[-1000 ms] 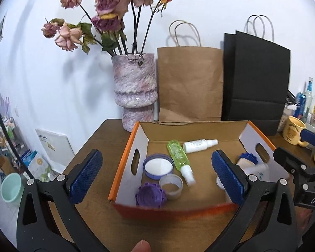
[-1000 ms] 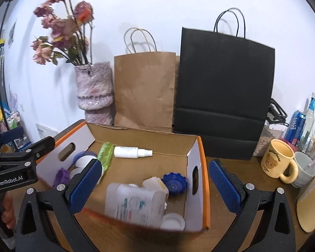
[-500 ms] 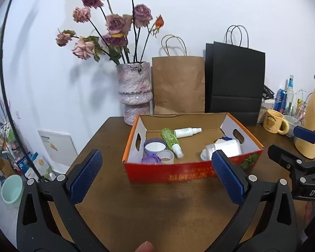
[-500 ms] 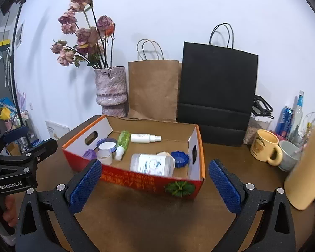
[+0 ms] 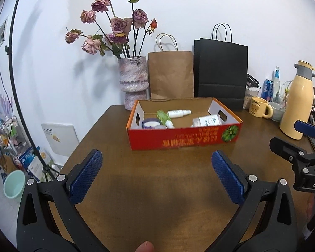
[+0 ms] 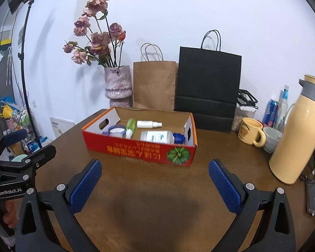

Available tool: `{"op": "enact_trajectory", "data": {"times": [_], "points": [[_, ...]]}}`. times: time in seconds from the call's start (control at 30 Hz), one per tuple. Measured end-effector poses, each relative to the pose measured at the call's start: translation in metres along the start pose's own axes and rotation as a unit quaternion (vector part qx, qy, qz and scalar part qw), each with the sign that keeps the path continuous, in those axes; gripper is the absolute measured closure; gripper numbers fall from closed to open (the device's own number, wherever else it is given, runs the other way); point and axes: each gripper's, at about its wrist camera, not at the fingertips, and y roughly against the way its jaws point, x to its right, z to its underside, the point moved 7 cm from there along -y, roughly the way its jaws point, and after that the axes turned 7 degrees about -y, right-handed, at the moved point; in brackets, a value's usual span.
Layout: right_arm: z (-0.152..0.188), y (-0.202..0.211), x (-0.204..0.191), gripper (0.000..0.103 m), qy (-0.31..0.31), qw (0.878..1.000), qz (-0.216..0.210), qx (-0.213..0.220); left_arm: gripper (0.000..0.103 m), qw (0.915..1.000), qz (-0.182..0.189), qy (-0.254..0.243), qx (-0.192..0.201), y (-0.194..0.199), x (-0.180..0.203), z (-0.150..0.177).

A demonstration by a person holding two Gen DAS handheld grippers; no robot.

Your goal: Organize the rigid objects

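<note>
Pulled well back from the red cardboard box, both at once. Left hand-held gripper spread wide, empty; right hand-held gripper likewise wide, holding nothing. Box near the tabletop's far edge, before the vase; inside, white bottle, green tube, small spray bottle, jars. Likely sorting finished, nothing loose on bare tabletop.

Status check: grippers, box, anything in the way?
Left hand-held gripper open, empty. Right hand-held gripper open, empty. Red box on table, bottles and lids inside. Nothing between grippers and box.
</note>
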Motion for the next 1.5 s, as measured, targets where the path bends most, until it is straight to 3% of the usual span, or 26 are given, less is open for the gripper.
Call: {"op": "enact_trajectory", "data": {"times": [0.43, 1.5], "points": [[0.028, 0.030, 0.004, 0.000, -0.008, 1.000, 0.005, -0.010, 0.000, 0.9999, 0.008, 0.000, -0.007, 0.027, 0.006, 0.021], [0.027, 0.039, 0.004, 0.000, -0.011, 1.000, 0.006, -0.006, 0.000, 0.9999, 0.012, -0.001, -0.004, 0.034, 0.008, 0.021]]}}
